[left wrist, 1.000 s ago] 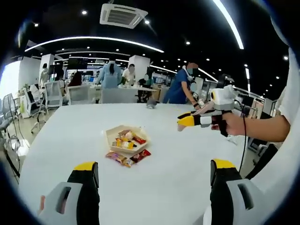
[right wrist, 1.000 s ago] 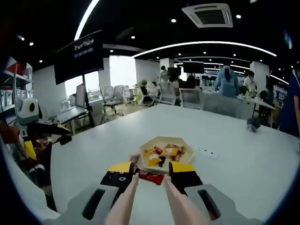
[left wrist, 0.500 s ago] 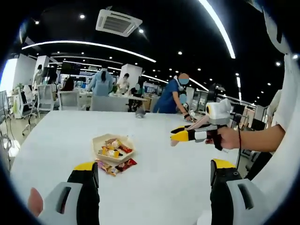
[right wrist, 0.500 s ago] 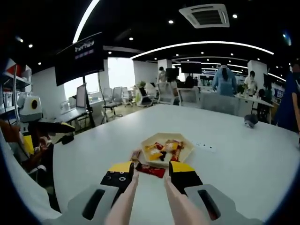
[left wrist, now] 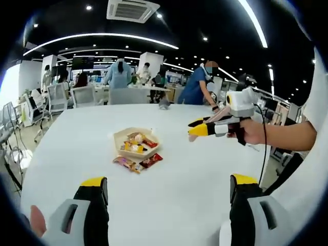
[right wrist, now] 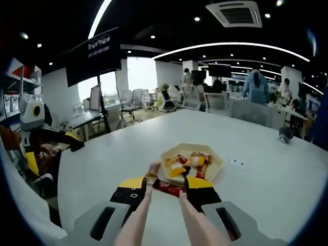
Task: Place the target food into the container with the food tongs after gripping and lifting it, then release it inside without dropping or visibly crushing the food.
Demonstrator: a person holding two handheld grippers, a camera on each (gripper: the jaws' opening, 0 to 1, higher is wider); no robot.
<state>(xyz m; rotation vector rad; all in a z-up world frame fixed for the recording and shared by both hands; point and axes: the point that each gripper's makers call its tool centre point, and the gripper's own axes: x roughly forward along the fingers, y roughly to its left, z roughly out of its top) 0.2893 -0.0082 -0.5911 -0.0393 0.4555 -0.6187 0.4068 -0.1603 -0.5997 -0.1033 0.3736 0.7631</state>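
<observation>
A beige hexagonal container [left wrist: 121, 137] [right wrist: 216, 163] with several wrapped snacks stands mid-table. More wrapped snacks [left wrist: 138, 163] [right wrist: 166, 187] lie on the table against its near side. My left gripper [left wrist: 169, 182] is open and wide apart, low over the table well short of the snacks. My right gripper [right wrist: 165, 185] is shut on pale food tongs [right wrist: 139, 212], whose two arms run up between the jaws, just short of the loose snacks. In the left gripper view the right gripper [left wrist: 196, 126] hovers right of the container. In the right gripper view the left gripper [right wrist: 64, 139] sits far left.
The big white table [left wrist: 184, 169] has bare room all round the container. A small dark object [left wrist: 164, 105] sits at its far edge, and a white strip [right wrist: 236, 162] lies past the container. Several people, desks and office chairs [right wrist: 136, 100] stand beyond.
Both views have swung with the hands. The container looks slightly larger in the right gripper view, so that gripper has come a little closer. Neither grip has changed.
</observation>
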